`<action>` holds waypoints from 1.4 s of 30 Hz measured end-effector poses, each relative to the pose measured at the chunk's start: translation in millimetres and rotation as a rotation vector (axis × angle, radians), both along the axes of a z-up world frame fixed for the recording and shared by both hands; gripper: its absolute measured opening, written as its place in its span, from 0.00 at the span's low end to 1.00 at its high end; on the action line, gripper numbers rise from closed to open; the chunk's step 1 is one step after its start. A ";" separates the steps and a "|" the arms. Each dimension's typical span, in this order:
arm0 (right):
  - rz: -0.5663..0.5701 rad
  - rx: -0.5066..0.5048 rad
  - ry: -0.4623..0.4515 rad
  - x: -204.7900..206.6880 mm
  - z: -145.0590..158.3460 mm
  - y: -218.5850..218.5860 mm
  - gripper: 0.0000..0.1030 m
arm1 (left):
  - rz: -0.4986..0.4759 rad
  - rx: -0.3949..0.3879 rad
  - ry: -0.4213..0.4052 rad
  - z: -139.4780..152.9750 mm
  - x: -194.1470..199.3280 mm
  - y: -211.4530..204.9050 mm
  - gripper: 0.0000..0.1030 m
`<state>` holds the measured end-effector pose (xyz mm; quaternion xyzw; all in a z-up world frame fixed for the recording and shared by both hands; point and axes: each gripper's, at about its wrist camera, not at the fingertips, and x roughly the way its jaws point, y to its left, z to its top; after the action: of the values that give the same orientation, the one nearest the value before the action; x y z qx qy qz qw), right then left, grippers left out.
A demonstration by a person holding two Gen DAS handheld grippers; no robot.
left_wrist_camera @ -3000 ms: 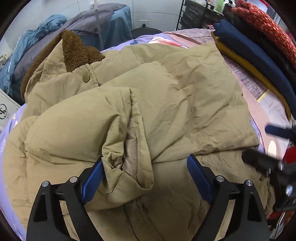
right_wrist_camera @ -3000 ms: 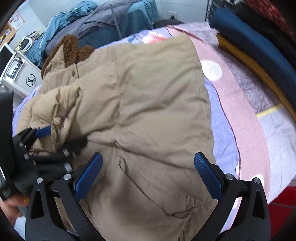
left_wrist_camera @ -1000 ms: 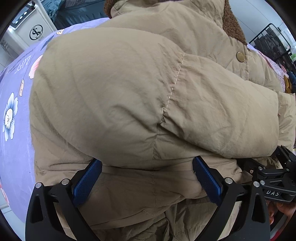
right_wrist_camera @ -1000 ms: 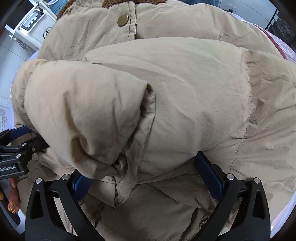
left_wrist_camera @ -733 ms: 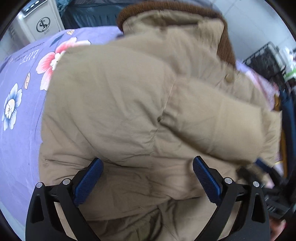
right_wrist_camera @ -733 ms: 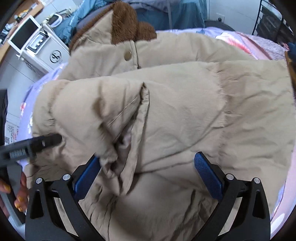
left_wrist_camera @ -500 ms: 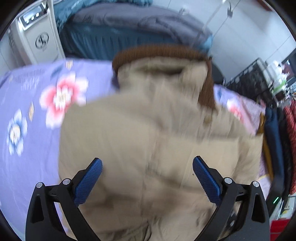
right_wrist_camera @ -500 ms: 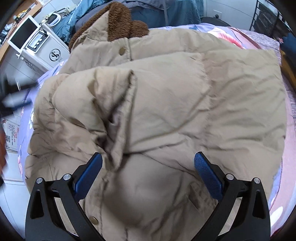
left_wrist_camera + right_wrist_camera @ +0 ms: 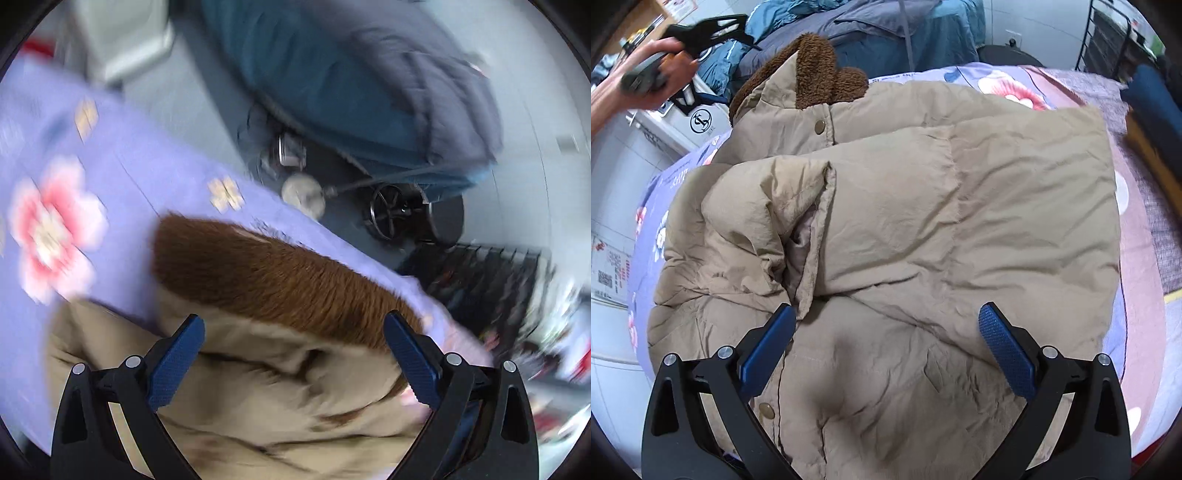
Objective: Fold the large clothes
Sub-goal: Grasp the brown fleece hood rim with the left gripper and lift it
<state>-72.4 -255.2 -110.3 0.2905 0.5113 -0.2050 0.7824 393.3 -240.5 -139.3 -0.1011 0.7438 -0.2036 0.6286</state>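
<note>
Both grippers have lifted off the tan padded jacket (image 9: 923, 229), jaws wide, empty. Left gripper (image 9: 293, 360) faces its brown fleece collar (image 9: 280, 284); right gripper (image 9: 886, 354) hovers above, beside stacked folded clothes (image 9: 1152, 122).

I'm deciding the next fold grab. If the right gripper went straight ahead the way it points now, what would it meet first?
Most likely the tan jacket: the open right gripper aims at its folded body just beyond the fingers. Depth is unclear, but nothing lies between.
</note>
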 end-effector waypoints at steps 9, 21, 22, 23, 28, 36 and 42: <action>-0.018 0.007 0.025 -12.0 -7.8 -8.0 0.95 | -0.035 0.124 0.064 -52.1 3.7 -23.6 0.51; -0.075 -0.064 -0.021 -6.7 12.7 -37.7 0.95 | -0.515 -0.207 -0.363 119.6 -65.6 -86.6 0.16; -0.086 -0.067 -0.026 -7.3 15.2 -40.7 0.95 | -0.574 -0.247 -0.409 140.8 -83.1 -85.6 0.16; -0.105 -0.067 -0.035 -8.9 18.0 -45.9 0.95 | -0.637 -0.305 -0.436 161.6 -102.6 -81.0 0.16; -0.177 -0.070 -0.075 -17.8 29.7 -69.8 0.95 | -0.902 -0.441 -0.500 205.6 -199.9 -25.4 0.16; -0.035 -0.184 -0.132 40.6 52.2 -111.4 0.95 | -0.984 -0.315 -0.439 140.8 -273.5 78.3 0.16; 0.083 -0.192 -0.217 127.8 85.4 -148.0 0.95 | -0.891 -0.297 -0.428 121.6 -272.7 110.4 0.16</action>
<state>55.4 -403.2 -24.9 0.2135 0.4134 -0.1880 0.8650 120.6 -130.1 -17.7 0.1812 0.5323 -0.5714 0.5978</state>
